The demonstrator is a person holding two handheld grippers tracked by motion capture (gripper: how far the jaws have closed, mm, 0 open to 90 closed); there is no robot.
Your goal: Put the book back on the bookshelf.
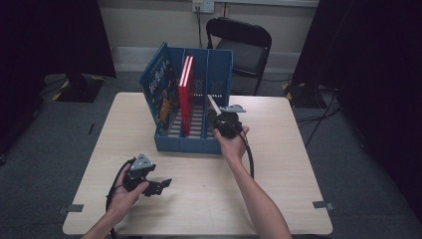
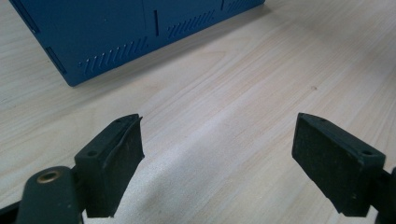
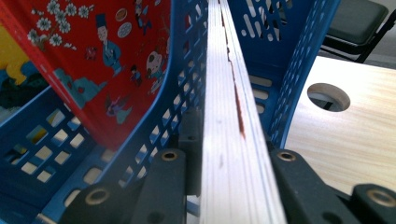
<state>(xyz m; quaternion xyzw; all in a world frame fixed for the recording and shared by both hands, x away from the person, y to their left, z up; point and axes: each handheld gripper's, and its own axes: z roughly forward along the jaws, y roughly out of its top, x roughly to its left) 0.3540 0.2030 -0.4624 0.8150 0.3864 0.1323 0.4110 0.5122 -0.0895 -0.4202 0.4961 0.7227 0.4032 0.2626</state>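
A blue slotted file rack [image 1: 186, 144] stands on the wooden table [image 1: 278, 189]. A blue picture book [image 1: 159, 89] leans in its left slot. A red book [image 1: 186, 92] stands upright in the middle slot. My right gripper [image 1: 215, 119] is shut on a third book [image 1: 213, 104], holding it by its page edge in the right slot. In the right gripper view the white pages [image 3: 229, 121] run between the jaws of the right gripper [image 3: 229, 186], with the red book [image 3: 102, 60] beyond the rack's divider [image 3: 177, 93]. My left gripper [image 1: 161, 185] hovers open near the table's front left; between its jaws [image 2: 217, 140] is bare wood.
A black folding chair [image 1: 241, 45] stands behind the table. The rack's front corner [image 2: 116, 32] lies ahead of the left gripper. A round cable hole [image 3: 328, 96] is cut in the tabletop right of the rack. Dark curtains hang at both sides.
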